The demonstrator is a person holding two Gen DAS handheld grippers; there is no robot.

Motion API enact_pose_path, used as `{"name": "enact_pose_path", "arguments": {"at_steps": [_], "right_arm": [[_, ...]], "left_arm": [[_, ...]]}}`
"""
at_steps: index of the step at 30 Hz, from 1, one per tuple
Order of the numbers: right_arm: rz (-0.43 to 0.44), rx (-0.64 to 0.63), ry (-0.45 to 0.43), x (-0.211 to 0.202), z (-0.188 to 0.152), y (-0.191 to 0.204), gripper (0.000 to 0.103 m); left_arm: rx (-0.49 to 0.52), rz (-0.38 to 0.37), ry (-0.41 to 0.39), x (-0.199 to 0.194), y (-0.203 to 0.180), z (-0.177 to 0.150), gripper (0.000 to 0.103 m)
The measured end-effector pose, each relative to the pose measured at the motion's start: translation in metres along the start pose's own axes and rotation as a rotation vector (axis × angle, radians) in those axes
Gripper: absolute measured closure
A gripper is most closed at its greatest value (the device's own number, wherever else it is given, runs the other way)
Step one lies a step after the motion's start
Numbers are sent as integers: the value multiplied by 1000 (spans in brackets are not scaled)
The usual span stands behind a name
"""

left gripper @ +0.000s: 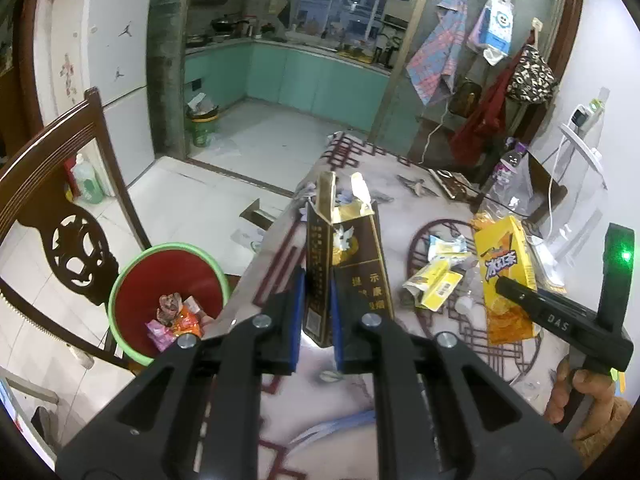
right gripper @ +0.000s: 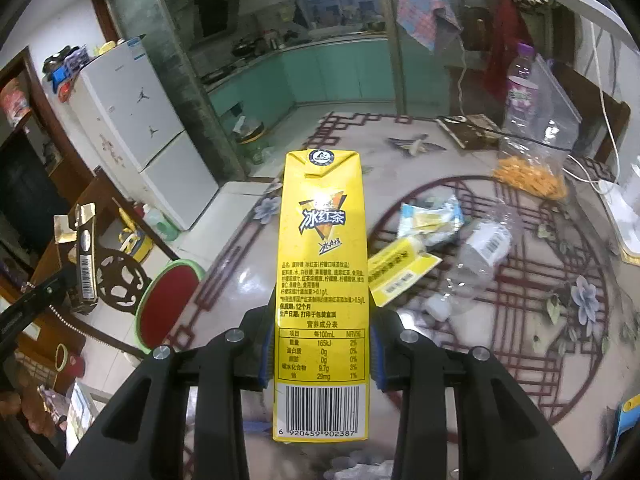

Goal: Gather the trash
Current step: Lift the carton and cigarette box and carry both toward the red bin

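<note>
Left gripper (left gripper: pixel 316 320) clamps an upright dark carton (left gripper: pixel 340 264) over the table edge, nearer the red bin (left gripper: pixel 168 300) lying to its left, while right gripper (right gripper: pixel 320 344) grips the upright yellow tea carton (right gripper: pixel 322 280) farther over the table (right gripper: pixel 520 340).

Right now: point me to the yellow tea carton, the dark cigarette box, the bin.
yellow tea carton (right gripper: pixel 322 264), right wrist view, front panel.
dark cigarette box (left gripper: pixel 344 276), left wrist view, front face.
bin (left gripper: pixel 132 276), left wrist view, green rim.

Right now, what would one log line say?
left tongs: shut on dark carton | right tongs: shut on yellow tea carton | red bin: beside table
</note>
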State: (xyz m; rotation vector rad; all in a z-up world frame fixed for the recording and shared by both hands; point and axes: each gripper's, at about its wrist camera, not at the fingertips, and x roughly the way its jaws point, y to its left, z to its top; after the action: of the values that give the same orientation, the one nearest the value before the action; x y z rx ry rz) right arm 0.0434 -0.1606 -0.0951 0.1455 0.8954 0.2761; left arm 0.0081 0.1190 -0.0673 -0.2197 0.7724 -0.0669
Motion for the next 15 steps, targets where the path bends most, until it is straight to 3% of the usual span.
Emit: {"name": "enact_pose_path", "arguments": {"at_steps": [15], "right_arm": [[46,-69,28,17,3,51,69]], "left_arm": [[-85,72,5,-5,63,-2,91]]}}
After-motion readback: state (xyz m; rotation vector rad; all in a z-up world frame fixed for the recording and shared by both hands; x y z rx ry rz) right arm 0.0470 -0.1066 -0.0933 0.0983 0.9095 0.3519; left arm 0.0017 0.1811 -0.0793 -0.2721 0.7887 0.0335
